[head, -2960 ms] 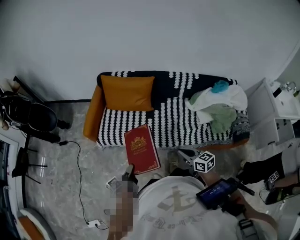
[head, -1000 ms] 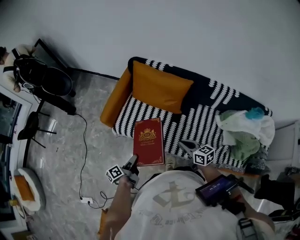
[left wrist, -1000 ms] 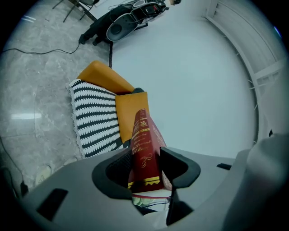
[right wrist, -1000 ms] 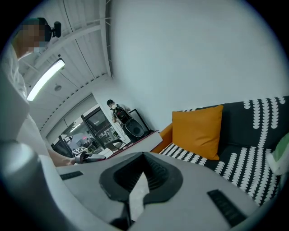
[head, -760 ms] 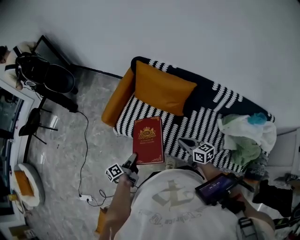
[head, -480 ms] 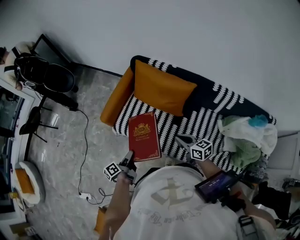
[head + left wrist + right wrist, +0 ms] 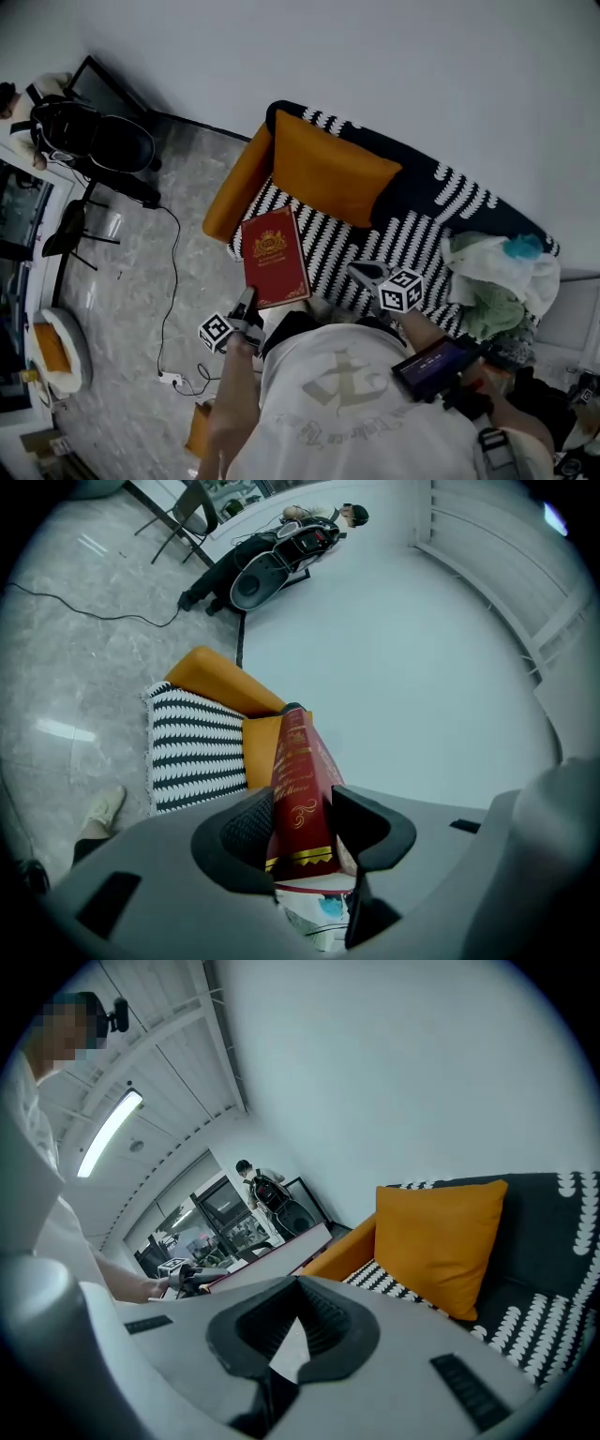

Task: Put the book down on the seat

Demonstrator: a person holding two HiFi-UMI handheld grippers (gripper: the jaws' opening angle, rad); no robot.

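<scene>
As left hand-held gripper clamps book, crest only overhead, right hand-held gripper clenched.

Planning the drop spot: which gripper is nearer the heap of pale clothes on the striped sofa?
Right. The right gripper hangs at the seat's middle, nearer the heap of pale clothes; the left gripper, clamping the red hardcover book, is at the orange cushion's end.
</scene>
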